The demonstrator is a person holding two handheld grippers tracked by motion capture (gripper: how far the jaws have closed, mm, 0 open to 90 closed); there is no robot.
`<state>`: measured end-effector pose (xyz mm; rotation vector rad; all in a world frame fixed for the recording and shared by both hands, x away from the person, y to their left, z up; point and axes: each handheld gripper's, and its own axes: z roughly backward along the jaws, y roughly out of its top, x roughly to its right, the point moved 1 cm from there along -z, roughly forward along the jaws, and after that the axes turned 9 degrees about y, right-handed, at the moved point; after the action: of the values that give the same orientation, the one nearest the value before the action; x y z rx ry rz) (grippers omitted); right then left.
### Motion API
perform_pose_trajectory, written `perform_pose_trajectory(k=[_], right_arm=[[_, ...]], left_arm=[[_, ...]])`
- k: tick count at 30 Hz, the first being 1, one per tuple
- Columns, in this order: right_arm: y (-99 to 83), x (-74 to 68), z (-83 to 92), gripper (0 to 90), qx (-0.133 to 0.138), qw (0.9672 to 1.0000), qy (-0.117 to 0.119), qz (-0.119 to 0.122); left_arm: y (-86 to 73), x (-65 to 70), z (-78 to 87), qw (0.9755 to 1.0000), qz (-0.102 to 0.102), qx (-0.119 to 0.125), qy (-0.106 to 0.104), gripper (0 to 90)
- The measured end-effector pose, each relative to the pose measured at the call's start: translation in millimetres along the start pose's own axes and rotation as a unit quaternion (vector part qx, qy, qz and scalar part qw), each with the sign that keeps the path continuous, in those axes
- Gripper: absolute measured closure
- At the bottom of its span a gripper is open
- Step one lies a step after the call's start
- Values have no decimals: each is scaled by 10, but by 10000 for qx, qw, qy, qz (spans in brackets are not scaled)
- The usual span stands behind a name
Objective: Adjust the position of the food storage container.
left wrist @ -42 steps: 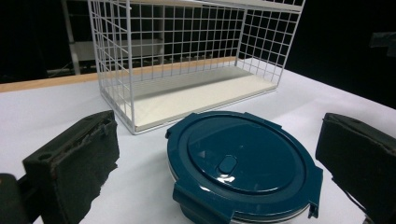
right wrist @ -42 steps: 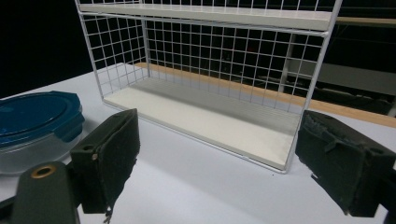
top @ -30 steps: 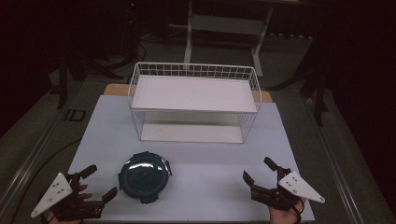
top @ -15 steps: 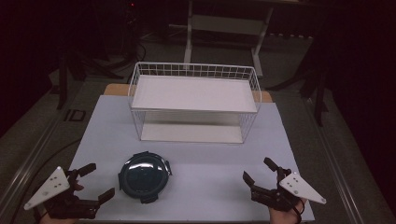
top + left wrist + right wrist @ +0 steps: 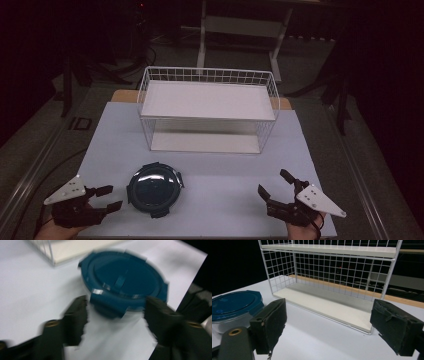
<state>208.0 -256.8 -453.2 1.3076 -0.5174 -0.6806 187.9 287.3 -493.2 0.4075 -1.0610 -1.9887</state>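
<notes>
The left gripper [image 5: 107, 197] sits at the near left, its fingers partly apart and just closing, holding nothing. Just beside it the blue round box [image 5: 154, 188] rests on the surface [image 5: 225, 170]. At the right, the right gripper [image 5: 274, 184] has its fingers spread wide, empty.

The room is dim and its surroundings fall to black, while the pale blue-white bench [image 5: 210, 170] catches light from above. A glare patch sits on the round dark teal plastic lidded container [image 5: 154, 187]. The left gripper view is smeared by motion blur; the right gripper view is sharp, with soft shadows under the white wire shelf rack [image 5: 332, 277].
</notes>
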Motion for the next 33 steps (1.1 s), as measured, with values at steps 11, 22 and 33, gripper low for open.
perform_pose_trajectory(k=[11,22,33], right_arm=[[-23,28,-21,138,-92,9999,33,-100],[-20,31,-20,139,-80,9998,94,-150],[-16,17,-19,139,-87,9998,107,-150]], left_arm=[[-82,-95,-228,9982,104,-506,288,825],[-9,-25,-352,9971,-160,-704,230,896],[67,29,-507,9952,-348,-885,226,896]])
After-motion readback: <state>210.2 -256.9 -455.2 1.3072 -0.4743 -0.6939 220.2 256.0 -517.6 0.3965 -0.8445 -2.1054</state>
